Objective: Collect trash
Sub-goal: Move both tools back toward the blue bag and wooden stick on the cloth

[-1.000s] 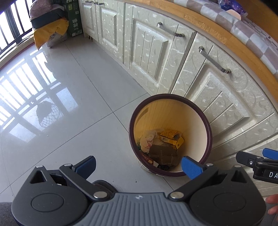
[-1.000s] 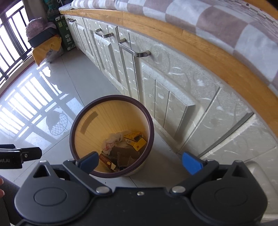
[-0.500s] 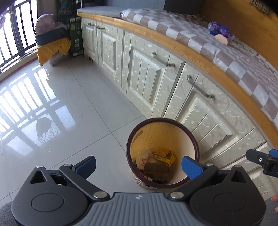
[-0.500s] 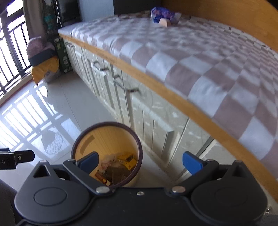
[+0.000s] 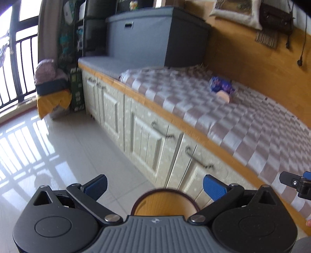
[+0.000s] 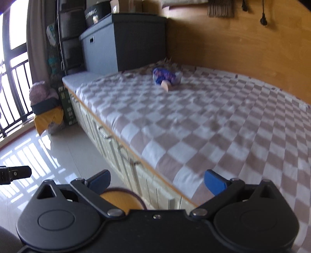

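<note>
**View Raised From Bin to Bed**

Both cameras are now tilting up from the trash bin (image 5: 165, 202). Left gripper (image 5: 154, 186) and right gripper (image 6: 157, 182) are gaping wide, empty. The blue wrapper (image 6: 165, 76) is lying on the bed (image 6: 204, 126), likely next target.

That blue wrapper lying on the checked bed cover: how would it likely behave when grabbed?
The blue wrapper looks crumpled, so it is probably floppy and light, likely crushing between the fingers. Its printed surface may be slippery film. The pale piece beside it might drop away; blur hides whether they are joined.

Only one marking I can make out: white lettering, maybe "SPRING", on the dark round box (image 6: 96, 14); it's blurred.
</note>
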`<state>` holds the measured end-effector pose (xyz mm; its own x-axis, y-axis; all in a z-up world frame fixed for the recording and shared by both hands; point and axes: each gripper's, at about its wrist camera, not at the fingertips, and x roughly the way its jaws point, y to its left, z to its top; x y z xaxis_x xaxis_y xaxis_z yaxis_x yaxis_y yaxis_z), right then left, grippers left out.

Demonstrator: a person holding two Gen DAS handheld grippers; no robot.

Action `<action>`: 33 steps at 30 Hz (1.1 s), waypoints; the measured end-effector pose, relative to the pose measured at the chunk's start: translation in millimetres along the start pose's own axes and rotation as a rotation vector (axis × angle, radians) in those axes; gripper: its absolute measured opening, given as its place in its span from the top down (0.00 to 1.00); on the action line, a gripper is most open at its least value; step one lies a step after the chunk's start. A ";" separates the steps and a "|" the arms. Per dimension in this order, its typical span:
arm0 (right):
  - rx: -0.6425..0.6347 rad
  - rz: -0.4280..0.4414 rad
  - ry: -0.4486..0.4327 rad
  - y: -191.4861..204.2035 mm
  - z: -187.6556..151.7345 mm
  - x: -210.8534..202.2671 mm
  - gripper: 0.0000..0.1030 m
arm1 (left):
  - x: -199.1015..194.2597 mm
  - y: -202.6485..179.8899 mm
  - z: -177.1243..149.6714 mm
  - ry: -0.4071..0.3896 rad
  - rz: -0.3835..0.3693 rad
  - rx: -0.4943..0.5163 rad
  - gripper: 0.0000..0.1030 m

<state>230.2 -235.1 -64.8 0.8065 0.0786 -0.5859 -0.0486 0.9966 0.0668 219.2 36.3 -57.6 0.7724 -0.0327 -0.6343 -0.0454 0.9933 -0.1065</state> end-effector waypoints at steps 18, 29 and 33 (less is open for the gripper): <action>0.000 -0.032 -0.206 -39.3 92.6 72.9 0.00 | 76.3 -78.6 121.0 -0.237 -0.148 0.088 0.00; 0.079 0.009 -0.228 -66.3 134.2 158.9 0.00 | 148.1 -127.9 166.0 -0.268 -0.238 0.151 0.00; 0.098 0.042 -0.206 -73.7 143.2 185.0 0.02 | 166.9 -136.0 174.4 -0.265 -0.268 0.162 0.00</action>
<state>467.4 -297.7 -62.5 0.9088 0.1033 -0.4041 -0.0357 0.9846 0.1713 464.8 -84.8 -15.4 0.8806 -0.2843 -0.3792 0.2639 0.9587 -0.1062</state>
